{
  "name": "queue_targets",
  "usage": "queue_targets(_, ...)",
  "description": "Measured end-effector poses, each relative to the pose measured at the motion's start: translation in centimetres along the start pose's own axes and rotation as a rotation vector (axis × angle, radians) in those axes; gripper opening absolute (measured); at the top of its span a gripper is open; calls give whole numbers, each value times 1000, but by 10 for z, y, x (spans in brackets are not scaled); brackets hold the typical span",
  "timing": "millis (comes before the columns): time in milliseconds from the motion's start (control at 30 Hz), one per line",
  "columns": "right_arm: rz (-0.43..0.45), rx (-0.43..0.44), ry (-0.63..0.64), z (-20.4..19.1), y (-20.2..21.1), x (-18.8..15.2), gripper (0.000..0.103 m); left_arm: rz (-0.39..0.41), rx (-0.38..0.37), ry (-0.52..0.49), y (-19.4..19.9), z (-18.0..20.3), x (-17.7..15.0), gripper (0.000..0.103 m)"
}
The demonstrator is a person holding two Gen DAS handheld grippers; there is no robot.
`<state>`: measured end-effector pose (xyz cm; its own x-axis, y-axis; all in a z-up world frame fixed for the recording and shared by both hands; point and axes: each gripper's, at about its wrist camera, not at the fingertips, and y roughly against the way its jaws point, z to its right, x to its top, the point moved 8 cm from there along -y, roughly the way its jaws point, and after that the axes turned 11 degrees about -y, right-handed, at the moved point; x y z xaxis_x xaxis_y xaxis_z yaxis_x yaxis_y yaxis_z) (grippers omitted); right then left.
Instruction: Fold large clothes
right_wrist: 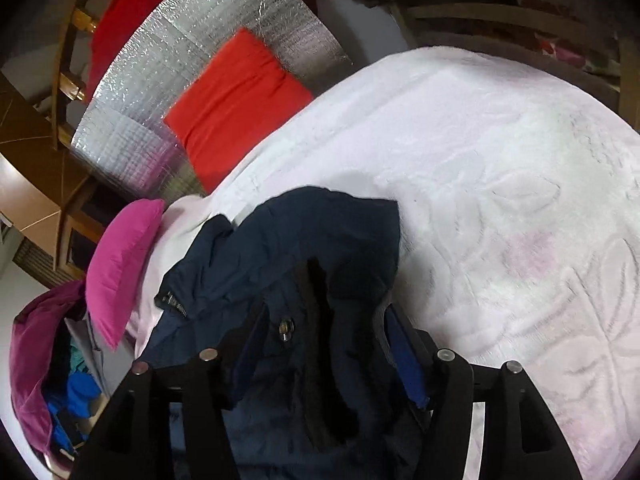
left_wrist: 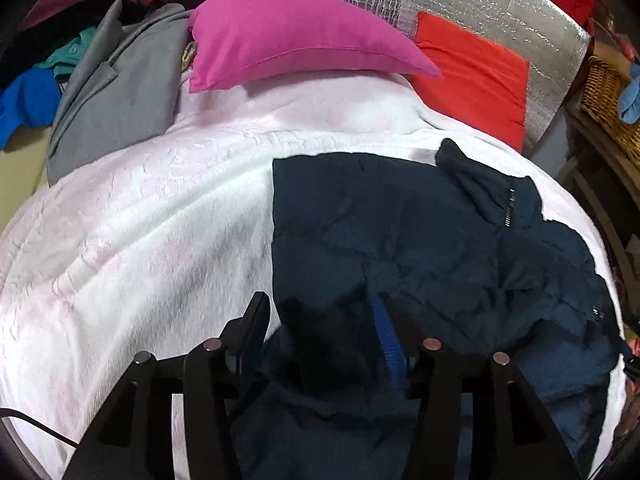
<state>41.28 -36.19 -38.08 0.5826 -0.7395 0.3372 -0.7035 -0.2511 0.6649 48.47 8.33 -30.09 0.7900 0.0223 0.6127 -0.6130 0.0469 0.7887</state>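
We see the left gripper (left_wrist: 320,328) fingers part-open around a dark jacket (left_wrist: 420,240) fold; whether they pinch, we cannot tell. Right gripper (right_wrist: 324,332) likewise. Jacket lies on the bed (left_wrist: 140,240), open blanket left, pillows far.

One navy jacket (left_wrist: 420,240), one pink pillow (left_wrist: 296,36), one red cushion (left_wrist: 476,76), one grey garment (left_wrist: 116,92), two tools (left_wrist: 320,308) (right_wrist: 324,316).

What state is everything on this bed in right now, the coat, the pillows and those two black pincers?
Dark navy puffer jacket: spread on the white bedspread, crumpled, partly folded.
Left gripper: jaws apart, jacket fabric between them.
Right gripper: jaws apart, jacket fabric between them.
Pink pillow: lying on the bedspread.
Orange-red cushion: leaning against silver foil.
Grey garment: unfolded.
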Motion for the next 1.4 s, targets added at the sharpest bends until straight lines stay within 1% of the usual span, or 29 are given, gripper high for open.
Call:
queue_targets(67, -24, -3, 10, 5, 7, -6, 64, -11, -27, -18, 2, 2, -5, 55)
queue_targets(133, -69, 5, 30, 7, 9, -15, 64, -26, -43, -21, 3, 4, -11, 55)
queue_targets(167, -99, 2, 49, 7, 8, -22, 66, -37, -53, -18, 3, 4, -15, 55)
queue_targets(200, -110, -10, 69, 8, 6, -27, 68, -52, -67, -13, 1, 4, -19, 55)
queue_targets(233, -124, -42, 104, 9, 2, -35, 68, -63, -75, -12, -2, 5, -22, 55)
queue_targets(300, -120, -88, 154, 10, -6, -43, 68, -74, -75, -25, -7, 7, -27, 55)
queue_targets(333, -114, -106, 174, 10, -8, -45, 65, -73, -72, -27, -7, 7, -27, 55)
queue_targets(367, -109, -123, 210, 7, -10, -48, 53, -70, -68, -29, -7, 8, -28, 54)
queue_targets(400, -111, -112, 240, 0, -11, -52, 38, -65, -65, -32, -6, 9, -28, 49)
queue_targets(433, -96, -121, 258, -4, -8, -53, 36, -62, -66, -34, -5, 9, -28, 44)
queue_targets(500, -41, -149, 313, -14, -1, -53, 28, -55, -69, -34, -3, 11, -26, 42)
queue_targets(567, 11, -143, 350, -24, 8, -52, 27, -48, -68, -27, -2, 10, -25, 42)
queue_targets(633, 31, -120, 359, -29, 13, -50, 27, -49, -70, -12, -2, 6, -24, 42)
queue_targets(667, 24, -123, 351, -26, 11, -50, 27, -51, -68, -5, -3, 4, -25, 42)
queue_targets(733, -21, -150, 314, -14, 0, -51, 27, -72, -67, -4, -7, 1, -29, 42)
queue_targets(767, -50, -167, 301, -10, -8, -52, 29, -80, -68, -8, -8, 1, -31, 42)
queue_targets(800, -61, -171, 294, -8, -10, -52, 32, -81, -63, -16, -7, 2, -31, 42)
queue_targets(900, -85, -153, 260, -10, 0, -48, 33, -81, -63, -17, 1, 1, -31, 43)
queue_targets(1000, -106, -98, 170, -9, 14, -43, 33, -88, -109, 31, 16, -3, -35, 43)
queue_targets(1033, -114, -85, 149, -10, 17, -43, 33, -75, -145, 47, 26, -3, -36, 43)
queue_targets(1100, -139, -37, 105, -9, 27, -46, 33, -52, -187, 47, 41, 2, -40, 44)
queue_targets(1200, -166, 45, 61, -17, 40, -57, 33, -33, -226, 17, 54, 15, -44, 54)
queue_targets(1233, -190, 77, 48, -23, 39, -64, 34, -38, -247, 13, 56, 21, -47, 56)
queue_targets(1267, -218, 101, 37, -26, 38, -70, 43, -48, -269, 16, 55, 26, -50, 56)
queue_targets(1300, -252, 128, 21, -29, 34, -79, 56, -69, -297, 27, 52, 31, -54, 57)
queue_targets(1333, -274, 148, 7, -30, 32, -84, 59, -87, -312, 38, 48, 35, -56, 58)
queue_targets(1400, -316, 160, -19, -31, 22, -98, 60, -121, -328, 71, 39, 39, -61, 61)
